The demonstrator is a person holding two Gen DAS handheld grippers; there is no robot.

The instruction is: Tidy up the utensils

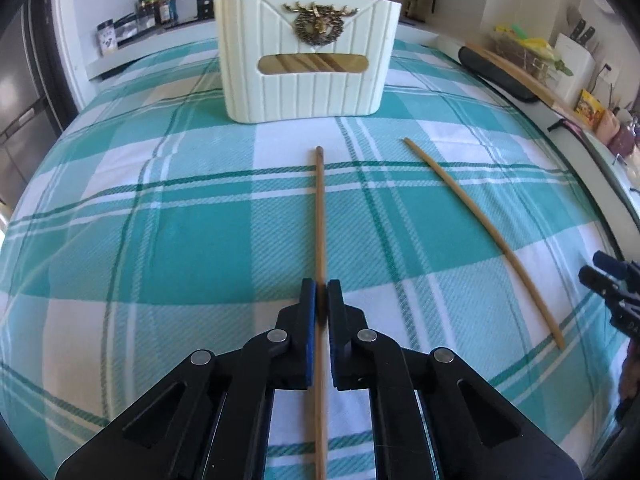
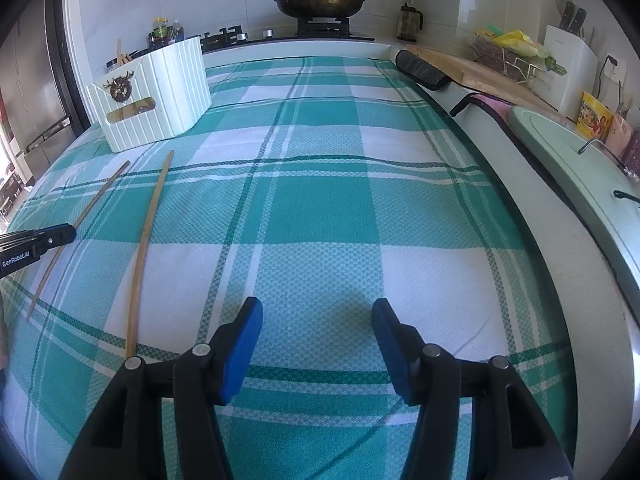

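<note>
Nearest the left camera, the left gripper [image 1: 321, 292] is clenched on a chopstick [image 1: 319, 216], pads pressed to its shaft low over the checked cloth [image 1: 160, 248]. Step in hand, by judgement: pickup of one utensil. Next it must be lifted and stood in the white holder [image 1: 306, 56] beyond, which already contains chopsticks. A second chopstick [image 1: 484, 236] lies apart to the right, clear of the path. The right gripper [image 2: 318, 336] hangs released, holding nothing. Farther off: pan [image 2: 320, 2], cutting board [image 2: 480, 66]. No obstruction noted.
</note>
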